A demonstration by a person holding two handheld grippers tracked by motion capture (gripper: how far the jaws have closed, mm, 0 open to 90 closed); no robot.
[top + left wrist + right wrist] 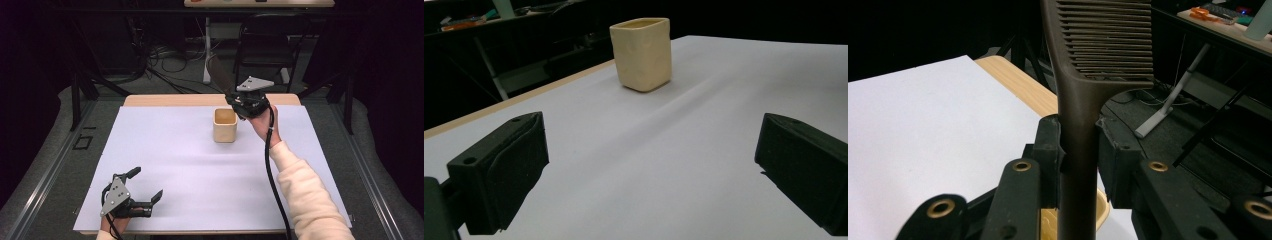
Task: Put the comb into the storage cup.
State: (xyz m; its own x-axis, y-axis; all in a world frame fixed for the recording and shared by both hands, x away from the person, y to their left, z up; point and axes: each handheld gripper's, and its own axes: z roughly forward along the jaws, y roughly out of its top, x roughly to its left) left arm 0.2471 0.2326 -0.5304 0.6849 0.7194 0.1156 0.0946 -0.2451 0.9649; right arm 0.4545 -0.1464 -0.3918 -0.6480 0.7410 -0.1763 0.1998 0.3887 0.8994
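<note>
A cream, square-sided cup point(225, 125) stands upright on the white sheet point(175, 165), toward the far middle. Just behind and above it my right gripper point(235, 97) is shut on the handle of a dark brown comb point(218, 75), whose toothed end points up and away to the left. In the right gripper view the comb handle point(1078, 125) runs between the two pads of the right gripper point(1078, 160), and the cup's rim point(1102, 212) lies below. My left gripper point(147, 183) rests at the near left, open, with nothing between its jaws. In the left gripper view the left gripper point(651, 170) faces the cup point(641, 47).
The sheet covers a wooden table whose far edge point(175, 100) shows as a bare strip. Beyond it stand a black chair point(270, 45), cables on the floor and a white table leg point(206, 50). Dark frame rails run along both sides.
</note>
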